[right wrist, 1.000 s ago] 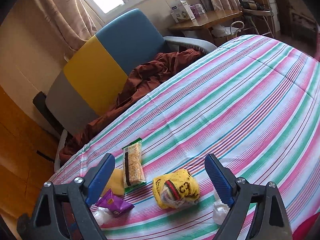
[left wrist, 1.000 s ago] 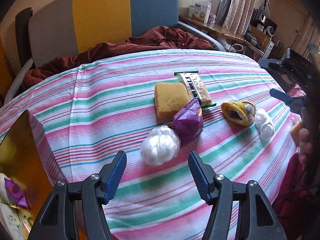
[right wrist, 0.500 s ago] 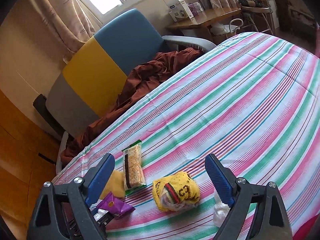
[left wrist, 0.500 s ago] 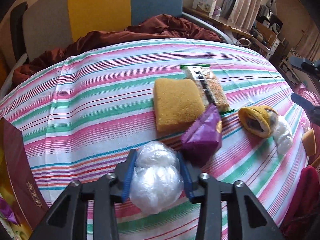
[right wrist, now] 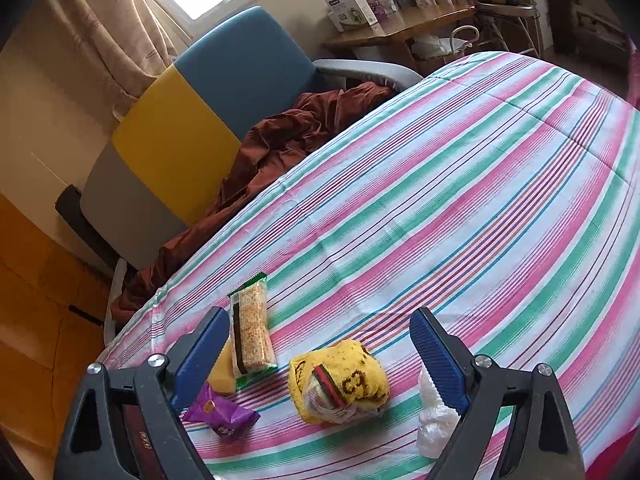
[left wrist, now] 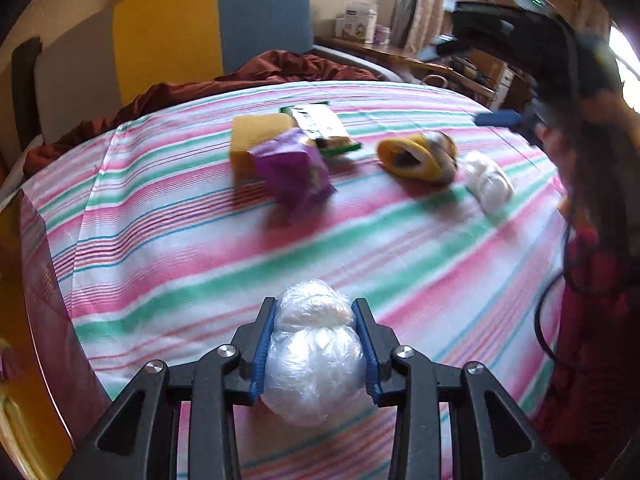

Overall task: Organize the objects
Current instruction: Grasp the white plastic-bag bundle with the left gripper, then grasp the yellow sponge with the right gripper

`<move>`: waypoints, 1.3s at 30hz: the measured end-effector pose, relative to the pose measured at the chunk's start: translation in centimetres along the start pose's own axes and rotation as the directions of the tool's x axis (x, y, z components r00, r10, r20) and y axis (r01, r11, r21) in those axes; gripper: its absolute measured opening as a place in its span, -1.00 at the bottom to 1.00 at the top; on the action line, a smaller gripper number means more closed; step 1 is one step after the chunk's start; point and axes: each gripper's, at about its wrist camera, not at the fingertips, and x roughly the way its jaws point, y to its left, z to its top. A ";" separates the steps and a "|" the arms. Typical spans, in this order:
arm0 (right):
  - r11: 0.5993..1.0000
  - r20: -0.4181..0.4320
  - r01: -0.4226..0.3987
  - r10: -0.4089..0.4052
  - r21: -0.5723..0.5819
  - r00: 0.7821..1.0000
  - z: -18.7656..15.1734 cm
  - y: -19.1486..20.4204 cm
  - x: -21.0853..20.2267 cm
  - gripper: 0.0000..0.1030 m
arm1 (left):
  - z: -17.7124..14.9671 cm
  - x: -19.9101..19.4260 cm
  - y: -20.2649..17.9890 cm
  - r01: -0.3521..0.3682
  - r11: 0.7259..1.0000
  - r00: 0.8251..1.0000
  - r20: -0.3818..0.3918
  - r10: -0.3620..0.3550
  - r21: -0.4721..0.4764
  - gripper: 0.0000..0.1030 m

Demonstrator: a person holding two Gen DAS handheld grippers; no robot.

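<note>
Striped bedspread [left wrist: 168, 240], your left gripper [left wrist: 314, 354] clamped on the plastic-wrapped bundle [left wrist: 314, 356].
Bundle rides lifted, pinched across its middle for carrying; your right gripper [right wrist: 320, 356] waits wide apart above the yellow sock [right wrist: 340, 384].

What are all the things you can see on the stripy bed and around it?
clear plastic bundle: 1, whitish, clamped in the left gripper above the bedspread
second plastic bundle: 1, white, right of the sock
rolled sock: 1, yellow with a red-green band, mid-bed
purple snack packet: 1, purple, in front of the sponge
sponge: 1, yellow, behind the packet
cereal bar: 1, green-edged wrapper, beside the sponge
striped bedspread: 1, pink, green, white
brown blanket: 1, on the chair
chair: 1, grey, yellow, blue, behind the bed
left gripper: jaws shut on the bundle
right gripper: jaws open, empty
</note>
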 end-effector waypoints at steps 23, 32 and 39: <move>0.945 -0.075 -0.059 0.037 -0.321 0.997 -3.9 6.5 1.3 0.67 | -1.3 0.2 0.4 0.013 0.999 0.993 0.117 -0.018 0.049 -0.28; 0.877 -0.231 -0.138 0.031 -0.460 0.972 -5.8 13.5 6.3 0.66 | -1.4 0.1 0.9 0.040 0.999 0.992 0.122 -0.044 0.032 -0.28; 0.803 -0.281 -0.082 -0.110 -0.591 0.953 -8.0 16.4 12.5 0.40 | -1.4 0.1 1.1 0.058 0.998 0.991 0.123 -0.061 0.023 -0.28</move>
